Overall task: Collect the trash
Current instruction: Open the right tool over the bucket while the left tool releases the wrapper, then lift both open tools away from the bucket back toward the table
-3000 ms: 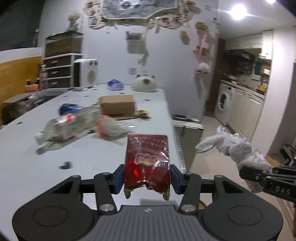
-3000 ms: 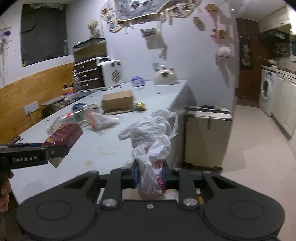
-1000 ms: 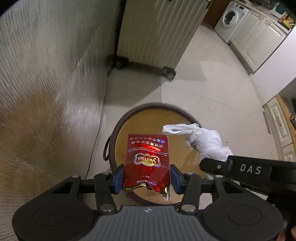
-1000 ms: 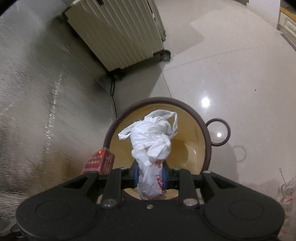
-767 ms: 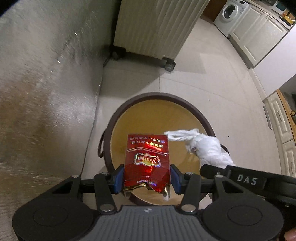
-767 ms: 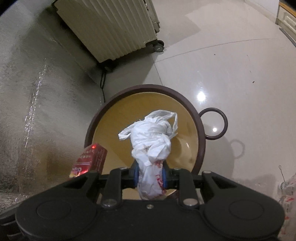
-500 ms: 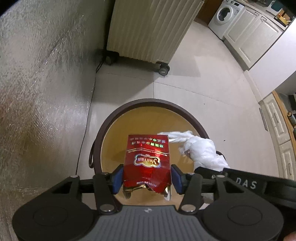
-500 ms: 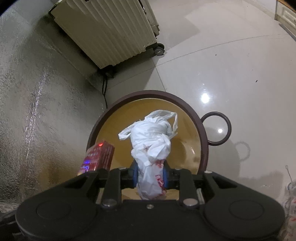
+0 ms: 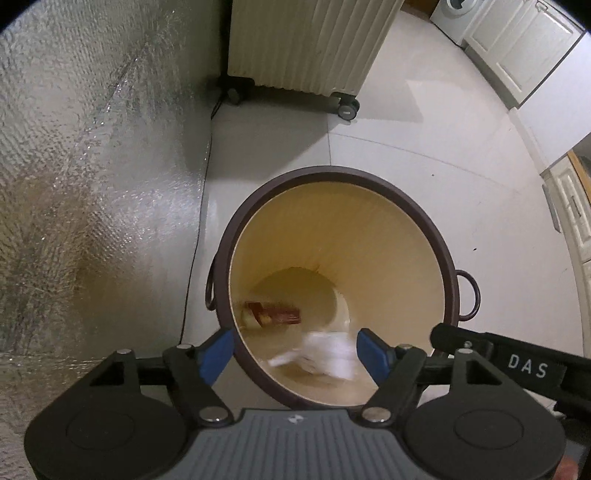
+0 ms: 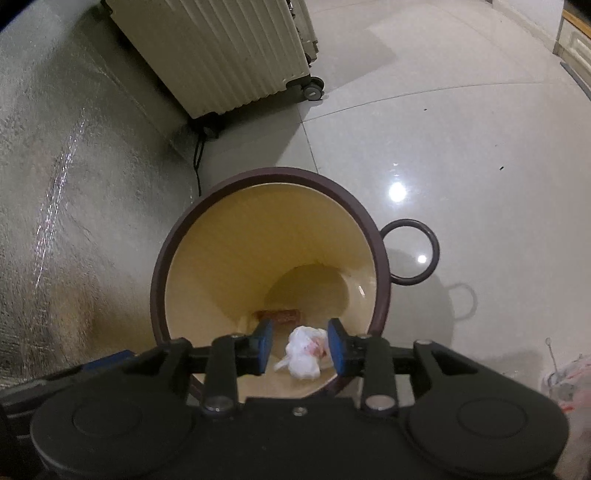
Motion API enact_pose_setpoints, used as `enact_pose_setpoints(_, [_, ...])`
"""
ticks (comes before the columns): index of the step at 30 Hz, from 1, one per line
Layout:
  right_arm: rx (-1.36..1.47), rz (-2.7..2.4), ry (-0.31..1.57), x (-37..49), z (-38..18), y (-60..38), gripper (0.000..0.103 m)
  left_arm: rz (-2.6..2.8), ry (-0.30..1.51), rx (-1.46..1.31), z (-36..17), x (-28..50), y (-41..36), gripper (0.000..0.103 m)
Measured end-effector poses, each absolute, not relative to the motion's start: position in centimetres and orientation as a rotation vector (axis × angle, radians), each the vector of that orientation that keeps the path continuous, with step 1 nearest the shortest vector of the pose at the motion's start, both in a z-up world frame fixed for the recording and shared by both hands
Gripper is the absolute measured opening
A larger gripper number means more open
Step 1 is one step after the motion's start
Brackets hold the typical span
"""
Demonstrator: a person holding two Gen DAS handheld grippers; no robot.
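Hovering both grippers over the bin at frame centre, we've just opened the left gripper and right gripper, empty; red wrapper and white bag lie straight below, inside.

floor: pale glossy tiles, ceiling-light glints at right | left: silvery textured foil sheet hanging down | far: cream ribbed suitcase on castors, black cable trailing toward near | far right: white cabinets, washing machine
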State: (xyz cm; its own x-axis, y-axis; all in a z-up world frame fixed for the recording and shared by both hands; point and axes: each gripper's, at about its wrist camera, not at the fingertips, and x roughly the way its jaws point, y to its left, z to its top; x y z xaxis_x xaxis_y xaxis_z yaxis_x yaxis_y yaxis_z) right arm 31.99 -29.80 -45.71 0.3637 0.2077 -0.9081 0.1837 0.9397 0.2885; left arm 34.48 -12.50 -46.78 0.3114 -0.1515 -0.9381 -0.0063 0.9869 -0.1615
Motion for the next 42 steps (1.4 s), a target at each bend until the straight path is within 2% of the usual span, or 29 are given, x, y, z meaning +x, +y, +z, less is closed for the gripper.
enact_pose_setpoints(6, [0.324,0.016,1.216,31.5,-45.2,-29.9,0.034,-0.083,1.261,-0.125,-46.1,34.4,-12.4,0.076])
enact_pose_setpoints(10, [0.291,0.02,1.215,31.1,-44.6,-30.1,0.034,-0.071,1.259,-0.118,-45.2,34.3,-12.2,0.081])
enact_pose_setpoints(13, [0.271,0.011,1.203,30.7,-43.9,-30.5,0.038,-0.059,1.26,-0.105,-44.5,34.0,-12.1,0.083])
enact_pose_setpoints(15, [0.262,0.007,1.194,30.4,-43.4,-30.8,0.042,-0.045,1.263,-0.095,-44.1,33.8,-11.9,0.086])
enact_pose_setpoints(19, [0.229,-0.006,1.175,29.3,-42.5,-31.3,0.051,-0.023,1.277,-0.08,-43.1,33.3,-11.3,0.097])
enact_pose_setpoints(21, [0.208,-0.007,1.171,28.7,-42.2,-31.5,0.061,-0.016,1.279,-0.073,-42.6,32.9,-11.1,0.1])
enact_pose_setpoints(23, [0.187,-0.023,1.166,28.0,-41.9,-31.7,0.066,-0.012,1.277,-0.064,-42.1,32.5,-11.0,0.103])
enact_pose_setpoints(25, [0.177,-0.041,1.166,27.3,-41.7,-32.1,0.071,-0.011,1.275,-0.057,-41.7,32.0,-11.0,0.103])
enact_pose_setpoints(33, [0.177,-0.063,1.142,25.2,-40.3,-32.6,0.102,-0.012,1.268,0.025,-40.5,30.0,-11.2,0.103])
enact_pose_setpoints(42, [0.125,-0.079,1.09,23.3,-36.7,-32.5,0.103,-0.01,1.216,0.047,-37.6,27.3,-10.9,0.103])
